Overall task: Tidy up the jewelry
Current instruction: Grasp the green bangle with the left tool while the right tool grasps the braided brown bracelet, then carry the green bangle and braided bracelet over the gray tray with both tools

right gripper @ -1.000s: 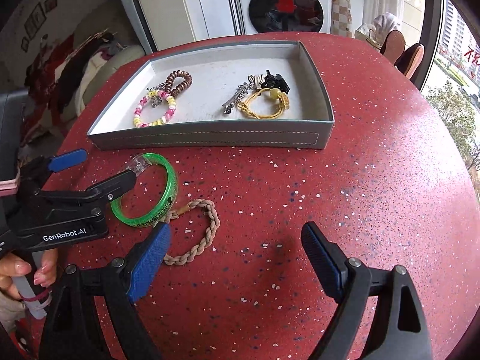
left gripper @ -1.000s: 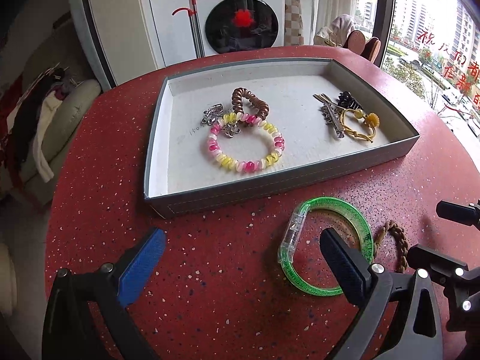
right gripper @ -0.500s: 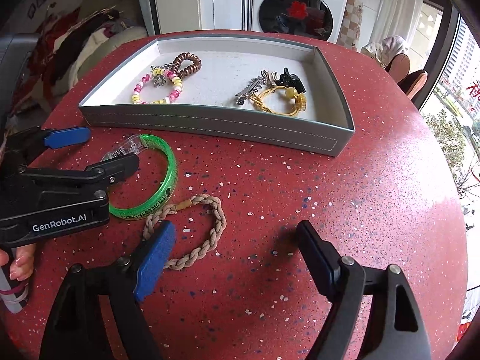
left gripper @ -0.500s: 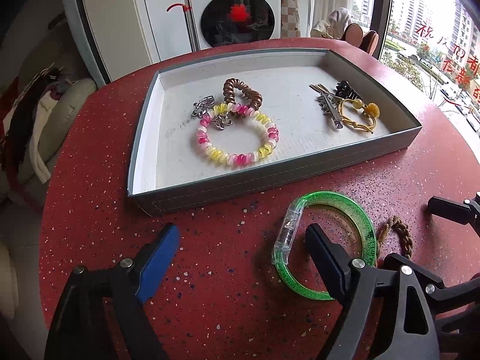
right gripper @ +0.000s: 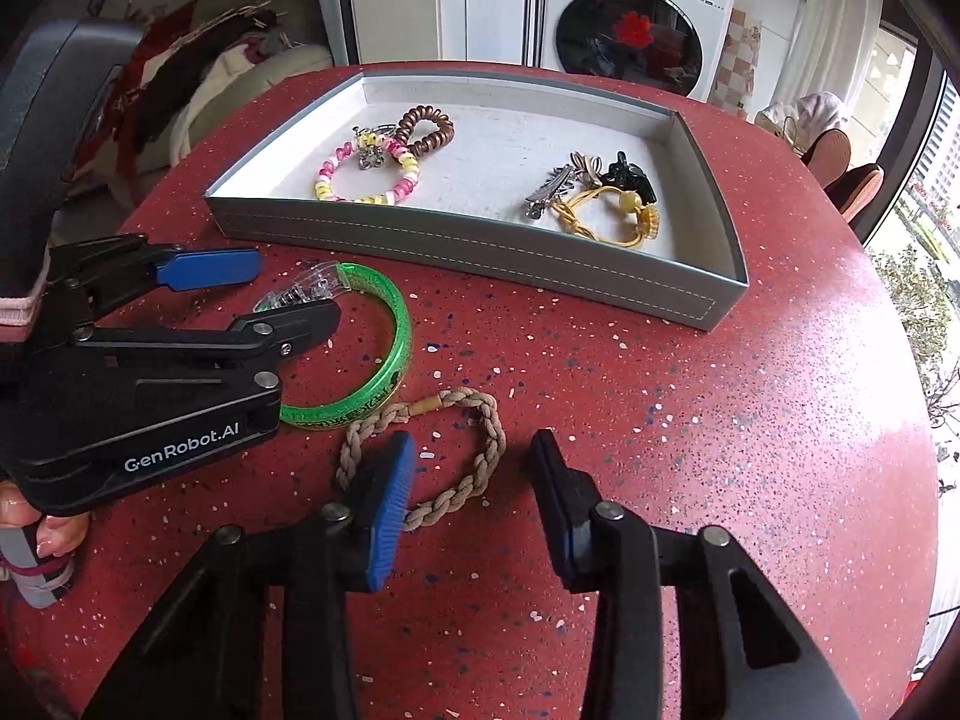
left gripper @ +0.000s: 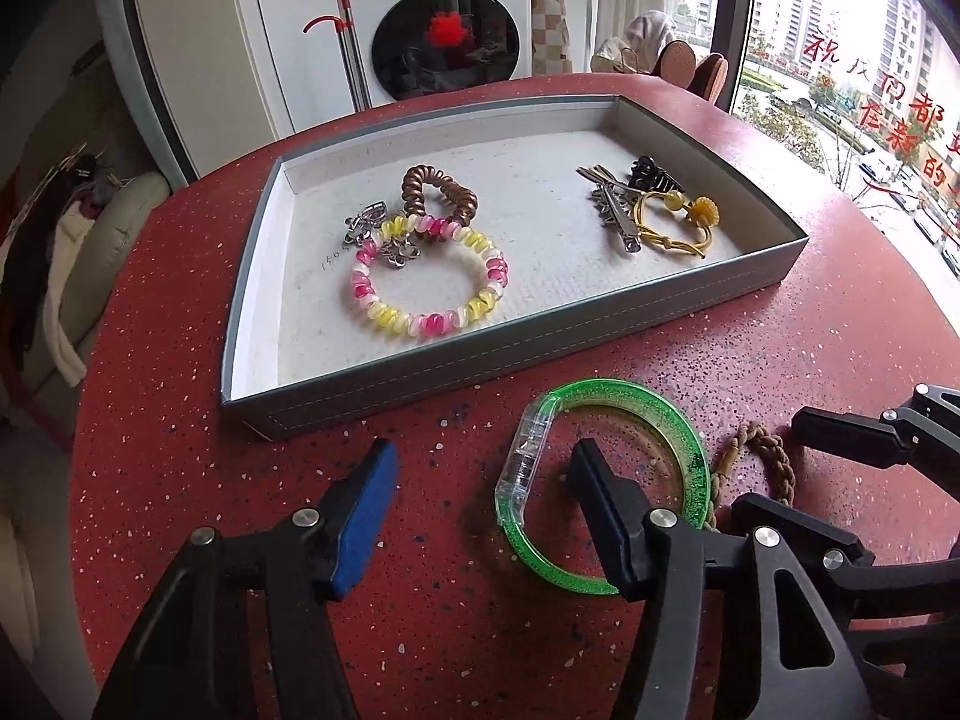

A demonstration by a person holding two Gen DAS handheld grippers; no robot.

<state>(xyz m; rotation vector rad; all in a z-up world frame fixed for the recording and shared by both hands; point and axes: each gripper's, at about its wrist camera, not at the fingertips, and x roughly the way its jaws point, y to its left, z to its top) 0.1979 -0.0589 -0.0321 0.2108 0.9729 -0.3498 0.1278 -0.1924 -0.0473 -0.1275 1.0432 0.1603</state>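
A green plastic bangle [left gripper: 672, 420] [right gripper: 393, 324] with a clear clasp lies on the red table in front of the grey tray [left gripper: 540, 348] [right gripper: 468, 246]. My left gripper [left gripper: 480, 498] [right gripper: 282, 294] is open, its jaws either side of the bangle's clasp side. A braided beige bracelet [right gripper: 474, 462] [left gripper: 774, 462] lies right of the bangle. My right gripper [right gripper: 471, 492] is open, its jaws astride the bracelet's near right part.
The tray holds a pink-yellow coil bracelet [left gripper: 429, 288], a brown coil tie [left gripper: 441, 192], silver charms [left gripper: 366, 225], hair clips [left gripper: 618, 210], a black claw clip [left gripper: 651, 174] and a yellow cord tie [left gripper: 678, 222]. A washing machine [left gripper: 444, 24] stands behind the table.
Both grippers have moved forward and lower. The left jaws now straddle the bangle's clasp; the right jaws have narrowed and come over the braided bracelet.
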